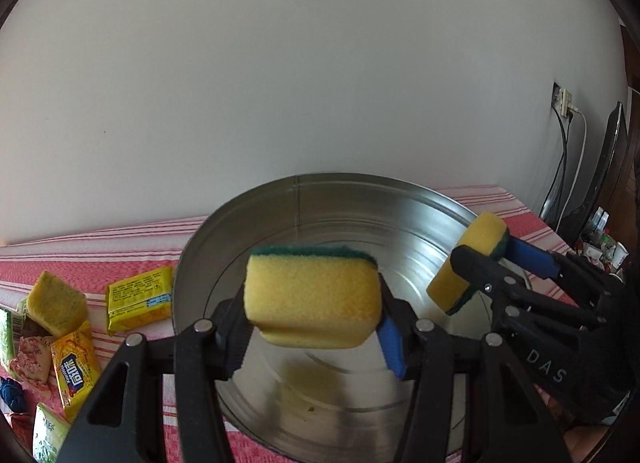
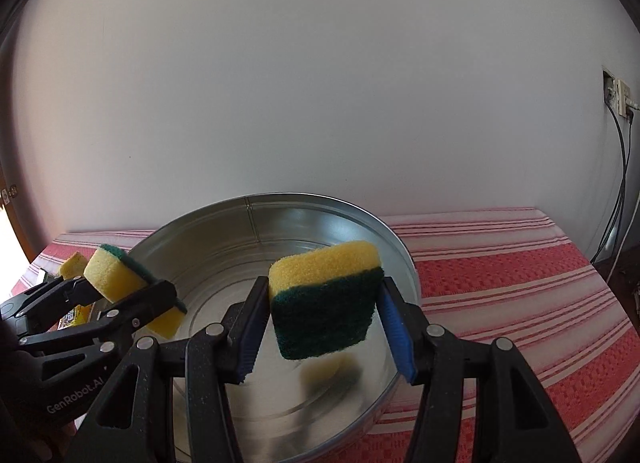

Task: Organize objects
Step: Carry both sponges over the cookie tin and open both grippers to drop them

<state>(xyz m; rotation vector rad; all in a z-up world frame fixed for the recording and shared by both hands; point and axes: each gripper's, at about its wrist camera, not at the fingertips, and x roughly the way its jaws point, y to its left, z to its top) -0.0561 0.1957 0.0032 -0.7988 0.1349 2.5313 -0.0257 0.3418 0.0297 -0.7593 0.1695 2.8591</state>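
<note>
Two grippers are each clamping a yellow sponge with a green scouring face, and both are hanging over the same round metal basin [image 1: 400,219].

The left gripper [image 1: 312,319] is holding the left sponge [image 1: 312,303] between its black and blue pads, jaws standing partway apart and pressing on the two short ends. That sponge is lying level, yellow side toward the camera, the green layer running along its top edge. It is hovering above the basin's bare floor, touching nothing but the pads, and its yellow reflection is showing on the metal below.

The right gripper [image 2: 324,319] is gripping the right sponge [image 2: 324,299] in the same manner, jaws partly closed onto its sides. This sponge is tilting, the green face turned toward the camera and the yellow foam showing on top. It too is hanging inside the rim of the basin, clear of the floor.

Seen from the left wrist view, the right gripper is reaching in from the right edge of the basin; from the right wrist view, the left gripper is coming in over the left edge.

The basin is sitting on a red and white striped tablecloth [image 2: 500,283]. Beside it, to the left, a third sponge [image 1: 56,303] is resting on yellow packets [image 1: 138,299] and other wrapped items.
</note>
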